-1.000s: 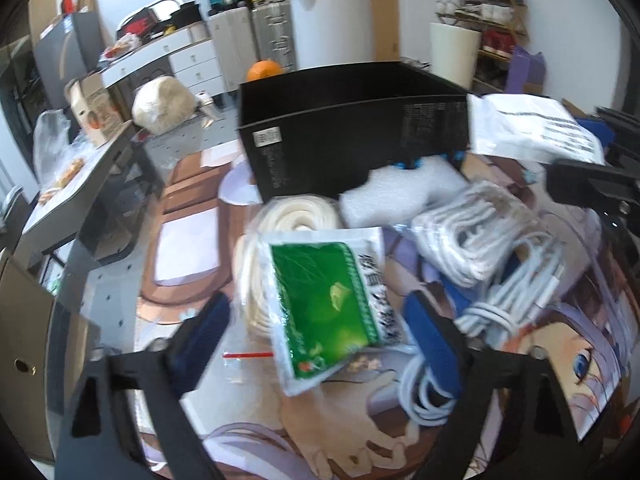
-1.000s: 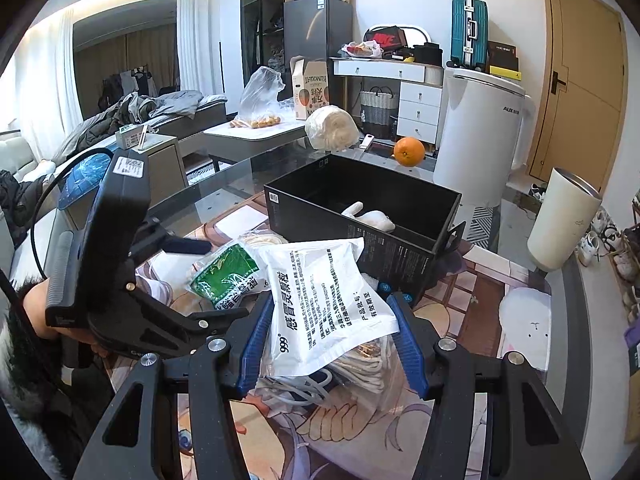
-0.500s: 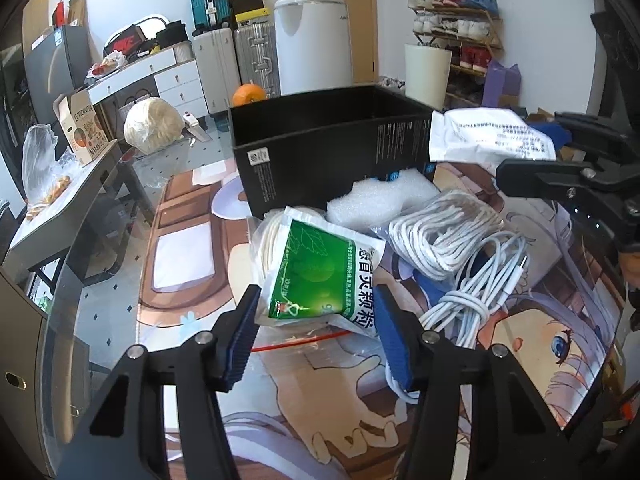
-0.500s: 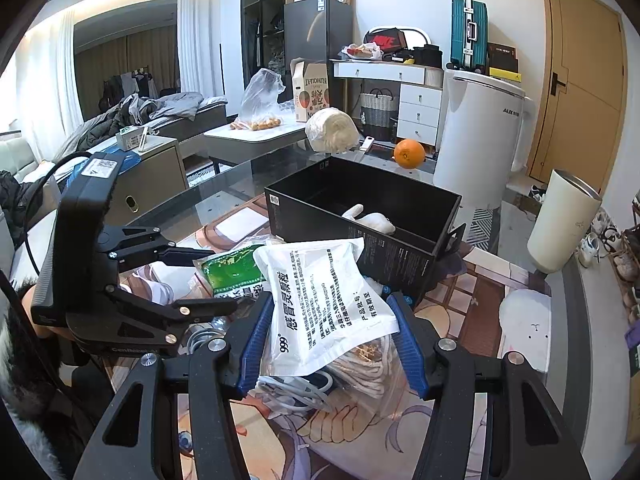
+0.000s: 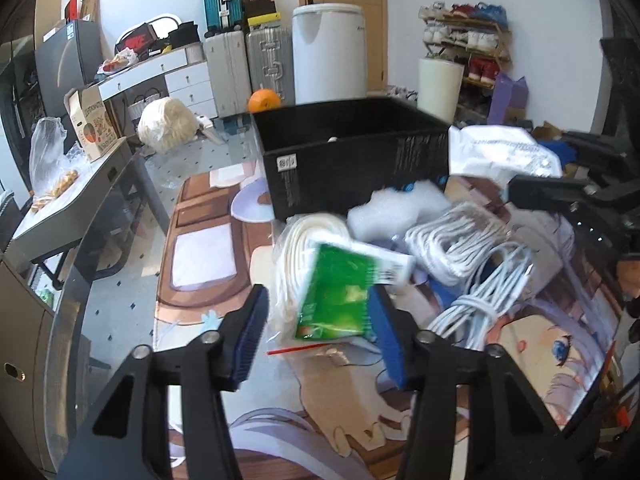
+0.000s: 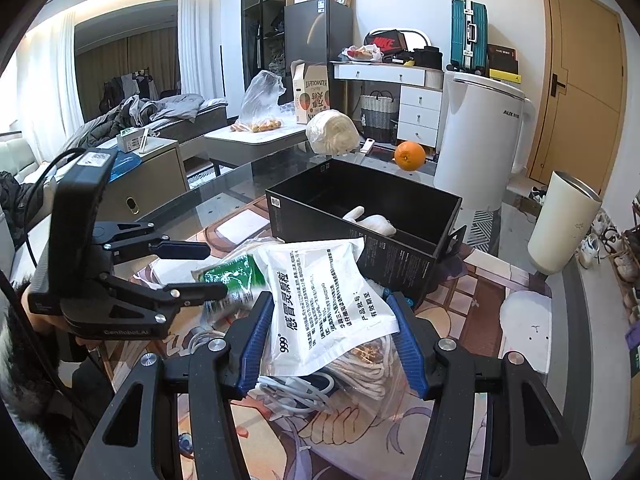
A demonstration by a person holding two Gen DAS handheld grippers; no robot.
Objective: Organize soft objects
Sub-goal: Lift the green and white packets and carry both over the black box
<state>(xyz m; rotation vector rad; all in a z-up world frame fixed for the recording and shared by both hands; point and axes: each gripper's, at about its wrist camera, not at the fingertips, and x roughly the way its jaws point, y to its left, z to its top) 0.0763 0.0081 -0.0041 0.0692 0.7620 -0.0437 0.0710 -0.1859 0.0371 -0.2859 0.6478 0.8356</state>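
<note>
Crinkly white sachet (image 6: 320, 300) sits pinched in the right hand-held gripper (image 6: 330, 340); the spread left hand-held gripper (image 5: 316, 336) straddles a glossy green packet (image 5: 340, 300).

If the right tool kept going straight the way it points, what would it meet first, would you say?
Probably the black box: the right tool, holding the white packet, points at its near wall, though depth is hard to judge.
</note>
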